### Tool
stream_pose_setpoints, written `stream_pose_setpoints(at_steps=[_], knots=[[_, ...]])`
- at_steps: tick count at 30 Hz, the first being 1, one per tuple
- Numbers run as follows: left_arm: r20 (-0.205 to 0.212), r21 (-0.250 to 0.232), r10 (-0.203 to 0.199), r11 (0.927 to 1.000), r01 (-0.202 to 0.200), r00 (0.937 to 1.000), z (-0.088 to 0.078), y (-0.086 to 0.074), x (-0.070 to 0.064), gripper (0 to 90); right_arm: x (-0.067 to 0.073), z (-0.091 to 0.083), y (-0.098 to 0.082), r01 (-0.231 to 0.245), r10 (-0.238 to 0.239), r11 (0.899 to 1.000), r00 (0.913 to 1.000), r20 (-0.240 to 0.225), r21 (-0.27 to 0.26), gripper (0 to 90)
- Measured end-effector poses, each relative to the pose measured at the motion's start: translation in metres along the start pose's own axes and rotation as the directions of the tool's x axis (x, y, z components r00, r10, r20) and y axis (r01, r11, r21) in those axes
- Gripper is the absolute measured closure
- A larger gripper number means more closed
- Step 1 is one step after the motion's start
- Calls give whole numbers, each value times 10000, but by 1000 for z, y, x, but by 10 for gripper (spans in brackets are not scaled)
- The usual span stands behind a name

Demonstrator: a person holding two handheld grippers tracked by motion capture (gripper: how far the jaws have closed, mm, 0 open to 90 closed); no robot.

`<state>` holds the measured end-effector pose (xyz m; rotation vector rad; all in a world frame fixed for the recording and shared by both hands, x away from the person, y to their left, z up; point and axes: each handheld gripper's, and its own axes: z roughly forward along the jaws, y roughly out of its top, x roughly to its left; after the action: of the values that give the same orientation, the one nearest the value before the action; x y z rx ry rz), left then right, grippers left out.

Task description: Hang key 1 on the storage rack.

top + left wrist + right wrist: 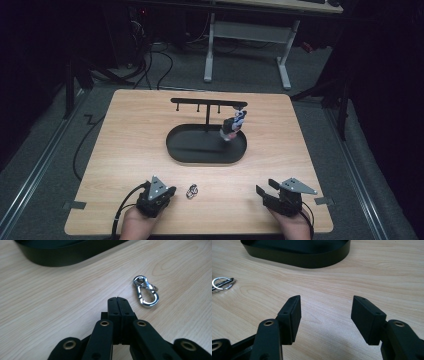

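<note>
Fingers (pixel 117 302) just left of clasp (pixel 146 291)

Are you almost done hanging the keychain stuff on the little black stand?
Partly. One keychain already hangs from the right end of the rack over the black tray. Nothing is in hand: the left tongs are shut on nothing, just beside the silver clasp lying on the table, and the right tongs are open and empty. The clasp probably still needs picking up and hanging.
</note>
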<state>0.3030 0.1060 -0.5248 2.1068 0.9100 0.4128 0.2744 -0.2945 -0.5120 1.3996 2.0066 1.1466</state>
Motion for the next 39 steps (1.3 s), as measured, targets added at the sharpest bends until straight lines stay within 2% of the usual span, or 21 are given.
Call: stream_pose_setpoints(at_steps=[5,12,17,20,21,22,23,24,27,28,30,31,33,36,37,38,39], knots=[[106,274,170,9995,-173,9998,16,11,-10,900,-5,-2,-2,-208,208,9998,9998,-54,50,422],[340,426,283,9986,-298,9990,25,15,-17,900,-8,-4,-3,-285,286,9996,9996,-68,42,422],[639,430,444,9980,-472,9970,34,20,-31,899,-8,-5,-3,-331,331,9994,9994,-114,58,422],[918,402,664,9967,-703,9936,44,29,-45,898,-7,-4,-4,-345,347,9993,9993,-160,112,422],[918,402,664,9967,-703,9936,44,29,-45,897,-7,-4,-4,-367,370,9992,9992,-173,128,423],[1148,399,772,9958,-822,9904,50,34,-54,897,-7,-4,-4,-369,371,9992,9992,-169,131,423],[1148,399,772,9958,-822,9904,50,34,-54,897,-7,-4,-4,-369,371,9992,9992,-169,131,423],[1354,374,947,9942,-1006,9863,56,39,-64,896,-7,-3,-4,-362,364,9993,9992,-181,123,422],[1682,344,1163,9917,-1237,9789,66,47,-80,895,-9,-4,-4,-410,412,9991,9990,-168,113,423],[1682,344,1163,9917,-1237,9789,66,47,-80,894,-9,-4,-4,-410,412,9991,9990,-168,113,423],[1969,301,1348,9892,-1434,9711,76,55,-95,894,-10,-5,-5,-457,459,9989,9988,-170,114,422],[1969,301,1348,9892,-1434,9711,76,55,-95,892,-10,-5,-5,-457,459,9989,9988,-170,114,422],[2121,210,1475,9876,-1554,9661,81,60,-105,885,-11,-5,-5,-426,428,9991,9989,-168,72,423],[2133,101,1416,9891,-1471,9667,82,62,-105,871,-12,-5,-5,-420,421,9991,9990,-164,54,422],[2055,0,1325,9908,-1354,9696,79,61,-101,865,-12,-6,-5,-483,484,9988,9987,-177,76,422],[2055,0,1325,9908,-1354,9696,79,61,-101,861,-12,-6,-5,-483,484,9988,9987,-177,76,422],[1891,-118,1236,9923,-1236,9742,74,58,-94,857,-12,-6,-5,-484,485,9988,9986,-187,81,422]])
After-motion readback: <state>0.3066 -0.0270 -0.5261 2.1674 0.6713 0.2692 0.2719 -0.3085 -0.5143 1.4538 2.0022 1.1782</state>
